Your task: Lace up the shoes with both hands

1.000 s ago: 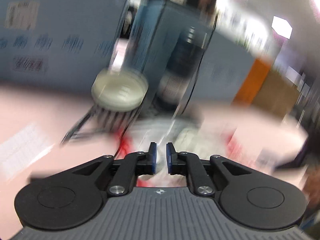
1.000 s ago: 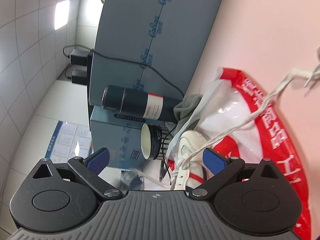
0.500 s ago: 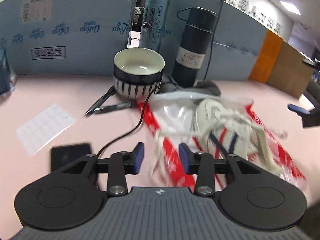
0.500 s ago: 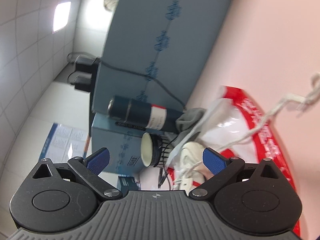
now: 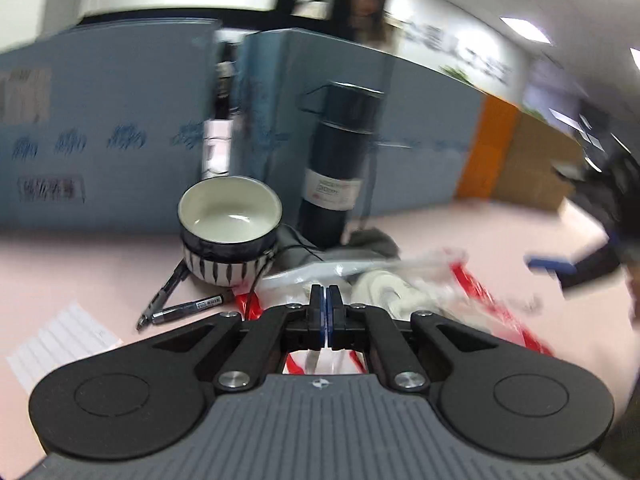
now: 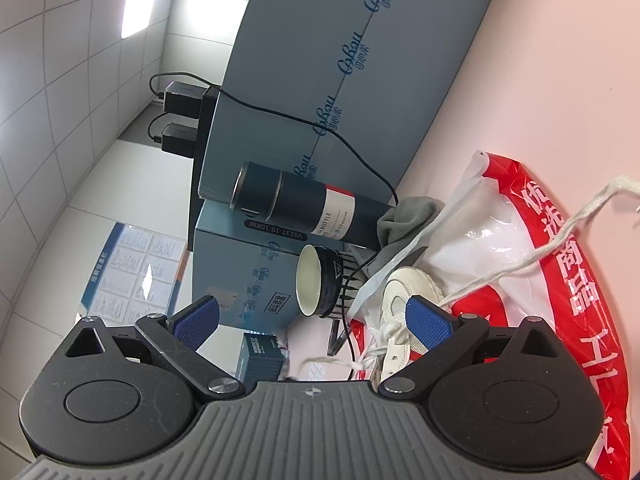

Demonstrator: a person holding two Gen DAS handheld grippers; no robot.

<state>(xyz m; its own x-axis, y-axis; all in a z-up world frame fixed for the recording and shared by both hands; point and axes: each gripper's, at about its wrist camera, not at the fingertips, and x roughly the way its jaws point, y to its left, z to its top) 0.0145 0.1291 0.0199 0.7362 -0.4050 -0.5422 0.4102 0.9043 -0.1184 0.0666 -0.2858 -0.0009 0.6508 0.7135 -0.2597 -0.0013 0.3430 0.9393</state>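
Note:
A white sneaker (image 6: 400,292) with blue and red stripes lies on a red and white plastic bag (image 6: 568,280) on the pink table. One white lace (image 6: 560,236) runs loose from the shoe across the bag to the table. In the blurred left wrist view the shoe (image 5: 384,288) lies just beyond my left gripper (image 5: 325,312). Its blue pads are pressed together, and a white strand of lace (image 5: 314,356) hangs below them. My right gripper (image 6: 312,320) stands wide open above the shoe's tied laces, with nothing between its pads. Its blue pad (image 5: 552,266) shows at the right of the left wrist view.
A striped bowl (image 5: 230,232), a dark flask (image 5: 340,168), a grey cloth (image 6: 408,220), two pens (image 5: 180,304) and a black cable stand behind the shoe. Blue cartons (image 6: 360,60) wall the back. A paper sheet (image 5: 60,344) lies at the left. A person (image 5: 364,0) stands behind the cartons.
My left gripper's jaws opened around the blurred lace half a second ago and have closed on it. The left view tilted up. The right gripper stayed open and barely shifted.

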